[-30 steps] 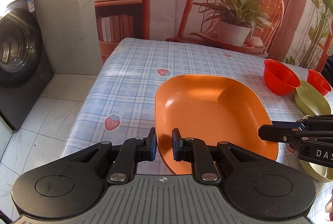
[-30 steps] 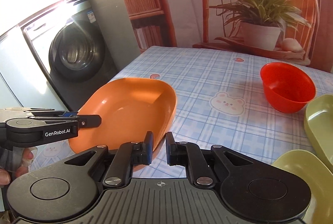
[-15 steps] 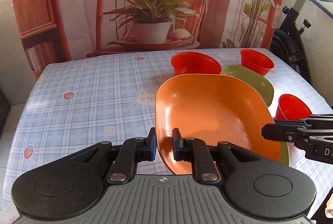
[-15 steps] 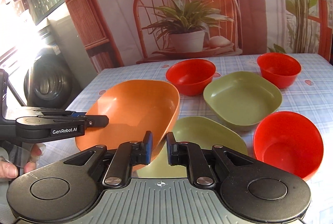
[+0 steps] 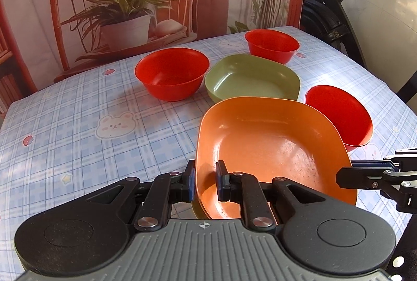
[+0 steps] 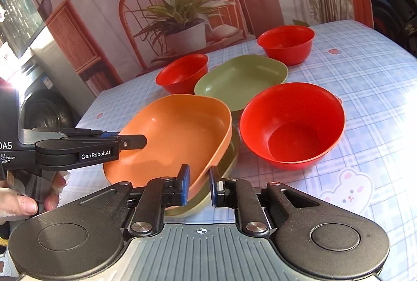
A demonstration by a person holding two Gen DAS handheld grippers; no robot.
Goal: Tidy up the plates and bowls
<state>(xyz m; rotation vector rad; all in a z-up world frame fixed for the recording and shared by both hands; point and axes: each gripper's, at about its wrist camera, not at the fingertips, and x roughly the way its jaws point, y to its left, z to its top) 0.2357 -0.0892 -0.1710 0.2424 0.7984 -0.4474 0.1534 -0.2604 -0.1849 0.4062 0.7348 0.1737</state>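
Both grippers hold one orange plate [image 5: 271,148], each shut on an opposite rim. My left gripper [image 5: 205,180] pinches its near left rim; my right gripper [image 6: 198,184] pinches its right rim in the right wrist view [image 6: 177,135]. The orange plate sits over a green plate [image 6: 229,161] whose edge shows beneath it. A second green plate [image 5: 252,80] lies behind. Three red bowls stand around: one at the back left [image 5: 172,75], one at the back right [image 5: 272,45], one close on the right [image 5: 341,116].
The checked tablecloth [image 5: 78,124] covers the table, with open cloth to the left. A printed chair-and-plant backdrop [image 5: 125,7] hangs behind. An exercise bike [image 5: 331,7] stands at the right, a washing machine [image 6: 44,108] at the left.
Both grippers carried the orange plate to the right, from the table's left side to above the near green plate, and lowered it there. Both stayed shut on it.
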